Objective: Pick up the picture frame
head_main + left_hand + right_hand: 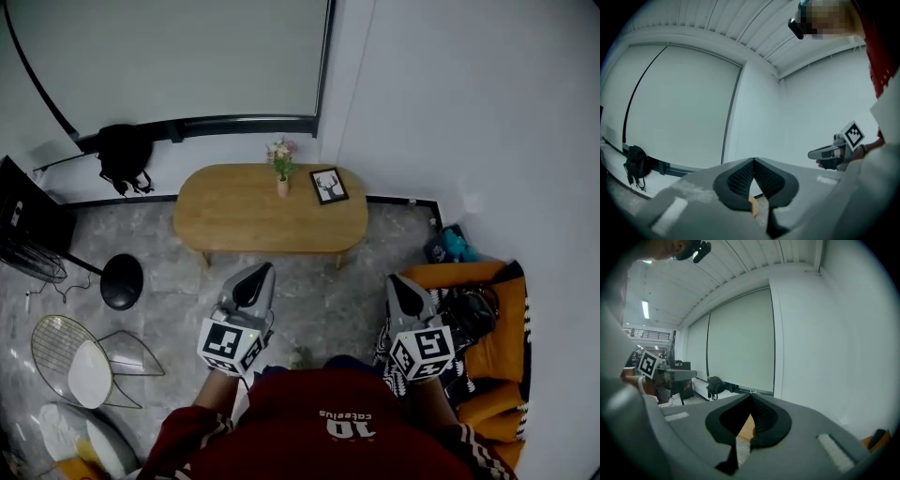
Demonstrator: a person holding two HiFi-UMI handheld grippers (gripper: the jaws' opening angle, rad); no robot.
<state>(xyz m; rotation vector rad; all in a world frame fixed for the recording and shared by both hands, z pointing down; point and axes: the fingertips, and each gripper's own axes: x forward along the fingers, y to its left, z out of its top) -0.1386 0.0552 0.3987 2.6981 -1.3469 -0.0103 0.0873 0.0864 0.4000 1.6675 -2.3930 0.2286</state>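
Looking steeply down from the head view, a person in a dark red shirt (328, 422) holds two grippers side by side over a grey stone-patterned floor (328, 300), both pointing toward the far wall.

- Left gripper (261, 270): its own view shows the black ribbed pads meeting at the tips, so the jaws are closed with nothing between them.
- Right gripper (398, 279): its own view shows the same, with the pads together and no object held. Each gripper also appears at the edge of the other's view, carrying its marker cube.

The picture frame (329, 186) is a black-edged frame around a white print with a dark motif. It sits at the far right of an oval wooden coffee table (244, 216), well apart from both grippers. Whether it lies flat or leans cannot be told. Just to its left stands a small vase of flowers (282, 169), near the table's far edge.

Surroundings:
- Far left: a black backpack (125, 155) hangs against the window ledge below a large pale blind.
- Right: an orange sofa (469, 274) carries a black bag (469, 309).
- Near left: a wire chair (80, 361) stands beside a round black stand base (122, 281).
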